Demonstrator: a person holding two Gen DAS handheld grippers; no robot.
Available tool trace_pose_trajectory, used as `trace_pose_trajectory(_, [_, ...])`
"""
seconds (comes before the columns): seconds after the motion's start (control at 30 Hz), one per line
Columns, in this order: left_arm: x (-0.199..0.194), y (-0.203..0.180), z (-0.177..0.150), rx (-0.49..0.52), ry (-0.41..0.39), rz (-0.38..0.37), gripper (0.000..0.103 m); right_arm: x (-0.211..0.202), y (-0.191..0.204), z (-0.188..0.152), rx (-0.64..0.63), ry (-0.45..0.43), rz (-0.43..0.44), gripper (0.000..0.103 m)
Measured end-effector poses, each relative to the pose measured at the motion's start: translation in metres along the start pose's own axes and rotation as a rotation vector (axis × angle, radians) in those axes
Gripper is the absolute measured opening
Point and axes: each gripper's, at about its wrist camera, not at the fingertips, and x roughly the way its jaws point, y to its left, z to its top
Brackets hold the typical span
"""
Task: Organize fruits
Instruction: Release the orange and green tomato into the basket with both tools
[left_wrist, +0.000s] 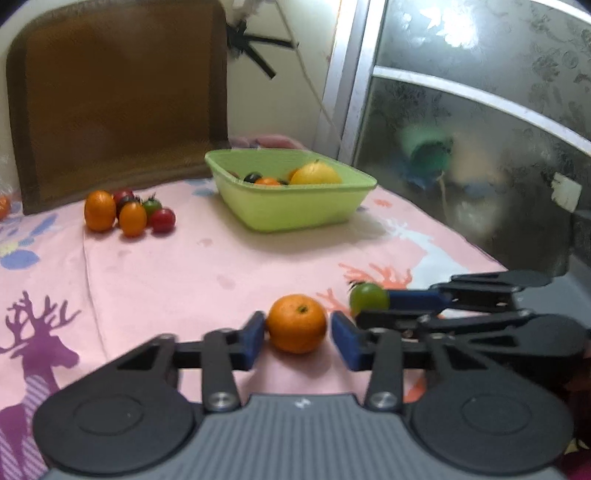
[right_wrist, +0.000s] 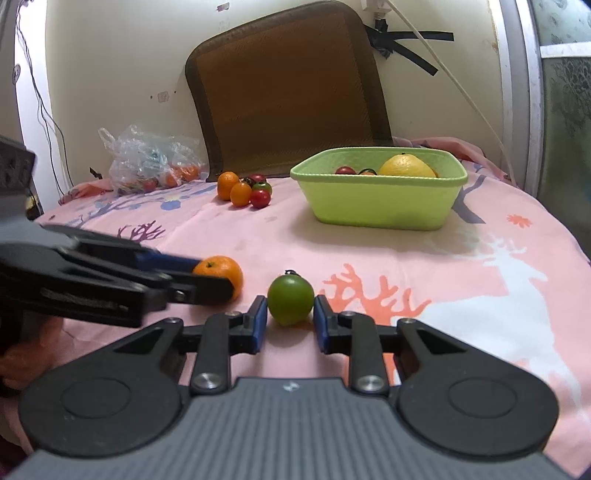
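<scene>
Mid-pickup, by the look of it: two fruits on the pink tablecloth bracketed, neither lifted. Left gripper spread around the mandarin, pads barely off the peel; right gripper spread around the green tomato. Next: pinching gently, then carrying to the green basket well beyond

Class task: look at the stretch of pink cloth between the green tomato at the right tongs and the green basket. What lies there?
Nothing: between the green tomato and green basket only bare pink cloth shows, clearest in the right wrist view.
</scene>
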Motion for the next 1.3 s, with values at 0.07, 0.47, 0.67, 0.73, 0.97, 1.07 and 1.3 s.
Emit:
trace_pose_trajectory(0.07, [0.0,0.004,0.004,-0.03,-0.001,-0.027,0.037,-0.003,-0.005,0.002,0.021,-0.022,0.003,0.029])
trace_pose_trajectory(0.47, [0.044,0.029,0.102,-0.059,-0.127,0.012,0.037,0.024,-0.052,0.063,0.091,-0.215,-0.045,0.029])
trace_pose_trajectory(0.67, [0.084,0.045,0.12,-0.067,-0.094,0.056,0.039,0.05,-0.054,0.068,0.04,-0.209,-0.093,0.033])
trace_pose_trajectory(0.73, [0.09,0.046,0.12,-0.059,-0.09,0.061,0.041,0.052,-0.057,0.066,0.037,-0.208,-0.1,0.043])
trace_pose_trajectory(0.97, [0.065,0.066,0.117,-0.138,-0.169,0.066,0.044,0.041,-0.07,0.064,0.12,-0.258,-0.116,0.044])
trace_pose_trajectory(1.07, [0.034,0.094,0.11,-0.225,-0.226,0.115,0.044,0.036,-0.075,0.062,0.155,-0.277,-0.134,0.044])
trace_pose_trajectory(1.3, [-0.021,0.163,0.068,-0.359,-0.229,0.305,0.044,0.032,-0.069,0.063,0.16,-0.291,-0.104,0.044])
